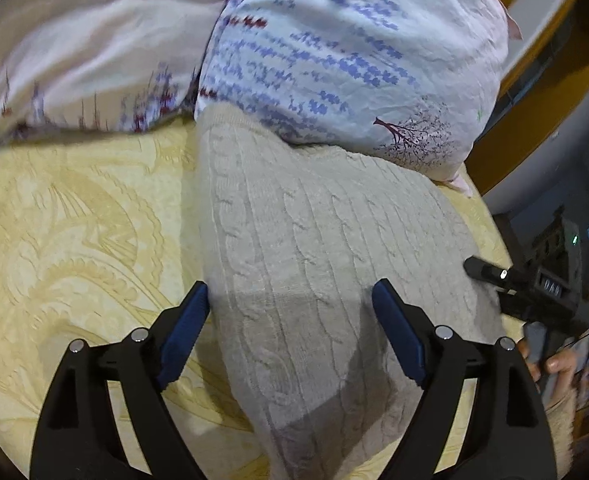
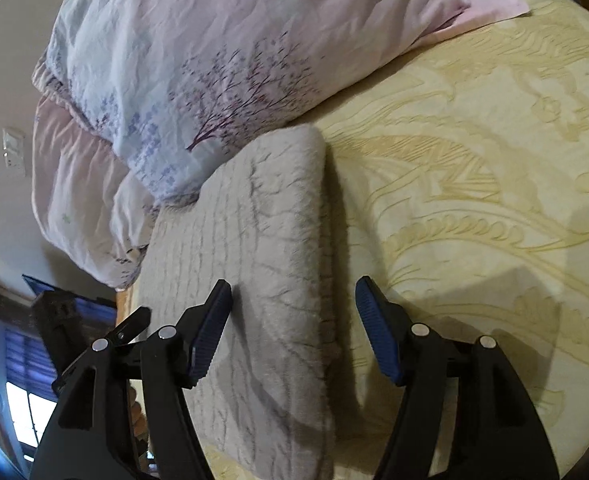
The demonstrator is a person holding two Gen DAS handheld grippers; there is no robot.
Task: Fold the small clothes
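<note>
Blue pads of the left gripper (image 1: pixel 290 336) gape over the folded knit sweater (image 1: pixel 334 280) on the yellow bedspread (image 1: pixel 74 220), gripping nothing; the right gripper (image 2: pixel 292 332) straddles its thick folded edge, jaws apart too. A careless snag could spring that fold open. Only the left view catches a hand (image 1: pixel 554 364); only the right shows the layered edge.

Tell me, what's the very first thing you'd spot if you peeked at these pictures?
The fluffy grey cable-knit sweater, folded into a long strip on the yellow patterned bedspread, catches the eye first. Behind it, touching its far end, sits a puffy quilt printed with blue flowers and a purple tree. Up close, the left claw and the right claw both stand open over the sweater, blue pads apart, gripping nothing.
</note>
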